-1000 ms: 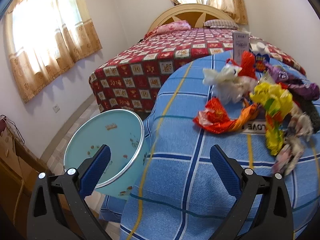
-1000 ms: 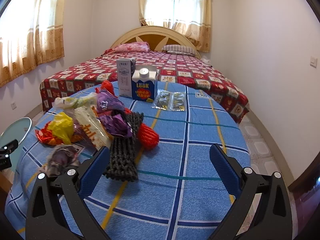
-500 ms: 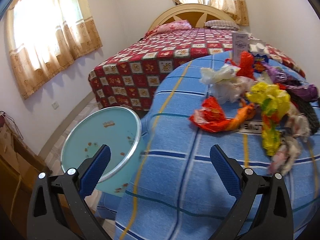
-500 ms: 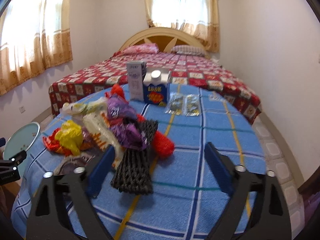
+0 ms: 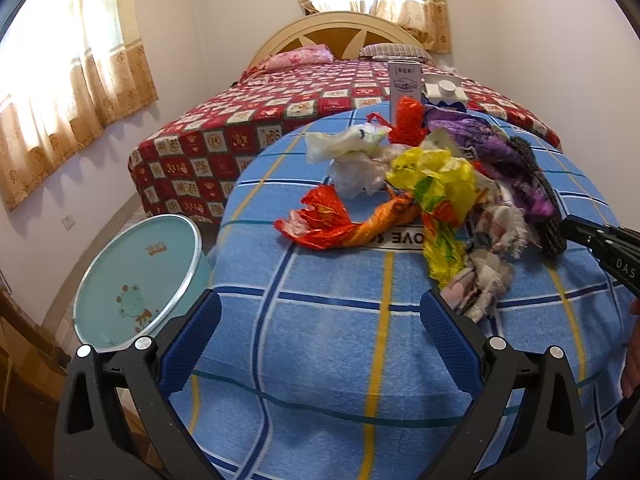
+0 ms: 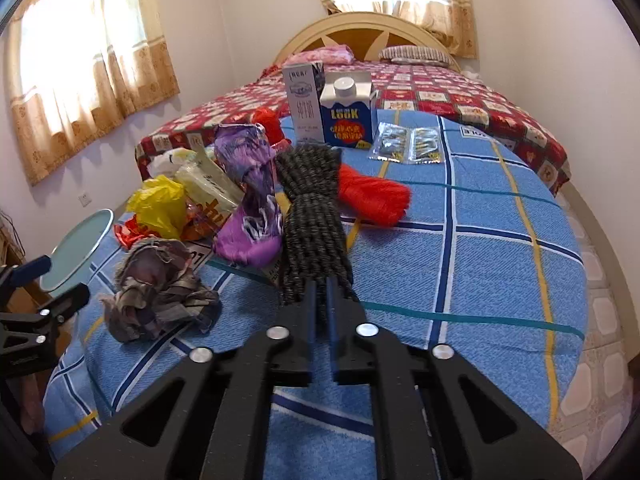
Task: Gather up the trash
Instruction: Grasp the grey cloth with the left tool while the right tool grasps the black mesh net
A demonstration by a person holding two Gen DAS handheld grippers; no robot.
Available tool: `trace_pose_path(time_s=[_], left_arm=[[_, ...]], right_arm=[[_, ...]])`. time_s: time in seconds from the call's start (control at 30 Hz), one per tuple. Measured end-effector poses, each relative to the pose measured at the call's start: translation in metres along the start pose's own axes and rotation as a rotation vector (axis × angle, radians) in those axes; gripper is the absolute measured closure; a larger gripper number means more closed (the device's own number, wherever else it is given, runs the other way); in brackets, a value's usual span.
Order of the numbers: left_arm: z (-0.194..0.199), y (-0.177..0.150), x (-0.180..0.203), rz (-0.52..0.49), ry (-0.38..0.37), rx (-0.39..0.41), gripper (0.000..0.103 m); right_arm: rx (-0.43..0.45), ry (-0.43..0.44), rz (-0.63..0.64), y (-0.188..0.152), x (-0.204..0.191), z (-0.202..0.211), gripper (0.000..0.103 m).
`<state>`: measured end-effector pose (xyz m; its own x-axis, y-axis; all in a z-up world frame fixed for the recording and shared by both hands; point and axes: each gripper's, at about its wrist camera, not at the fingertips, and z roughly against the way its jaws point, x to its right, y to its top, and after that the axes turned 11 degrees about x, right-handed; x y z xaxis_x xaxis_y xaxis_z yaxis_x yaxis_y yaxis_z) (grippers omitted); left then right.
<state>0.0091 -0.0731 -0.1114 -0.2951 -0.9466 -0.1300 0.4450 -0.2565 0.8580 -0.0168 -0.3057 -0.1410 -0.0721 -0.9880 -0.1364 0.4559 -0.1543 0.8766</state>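
Note:
A heap of trash lies on the blue checked table (image 5: 320, 360): a red-orange wrapper (image 5: 320, 224), a yellow bag (image 5: 436, 184), a white bag (image 5: 352, 160), a purple wrapper (image 6: 248, 200), a crumpled rag (image 6: 156, 288), a black mesh net (image 6: 312, 216) and a red net (image 6: 372, 196). My right gripper (image 6: 322, 280) is shut, its tips pinched into the near end of the black net; the left wrist view shows the right gripper (image 5: 572, 226) at that same end. My left gripper (image 5: 320, 308) hangs open over the bare near part of the table, holding nothing.
A teal round bin (image 5: 136, 280) with a frog picture stands on the floor left of the table. Two cartons (image 6: 332, 112) and foil packets (image 6: 408, 144) stand at the table's far side. A bed with a red patterned cover (image 5: 280, 112) lies behind.
My right gripper's jaws went from wide open to shut and dipped onto the black net's near end. My left gripper slid right over the table, so the bin now sits further left.

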Motion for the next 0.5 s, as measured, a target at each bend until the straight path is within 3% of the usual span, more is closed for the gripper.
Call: trace_pose_path(time_s=[0.17,0.2,0.27,0.47,0.5], left_arm=[[0.009,0.002,0.015,-0.030,-0.039,0.031,0.006],[0.009,0.002,0.018,-0.039,-0.046,0.035,0.006],[0.008,0.001,0.027,-0.059,-0.063,0.037,0.006],[-0.006,-0.006,0.049,-0.091,-0.124,0.029,0.007],[-0.008,-0.007,0.050,-0.091,-0.134,0.026,0.011]], right_arm=[[0.004,-0.003,-0.022,0.000,0.015,0.012,0.098],[0.010,0.001,-0.035,0.000,0.018,0.015,0.076],[0.034,-0.006,-0.050,-0.002,0.022,0.021,0.049],[0.064,-0.038,-0.053,-0.004,0.033,0.025,0.044],[0.068,-0.050,-0.055,-0.005,0.036,0.025,0.044]])
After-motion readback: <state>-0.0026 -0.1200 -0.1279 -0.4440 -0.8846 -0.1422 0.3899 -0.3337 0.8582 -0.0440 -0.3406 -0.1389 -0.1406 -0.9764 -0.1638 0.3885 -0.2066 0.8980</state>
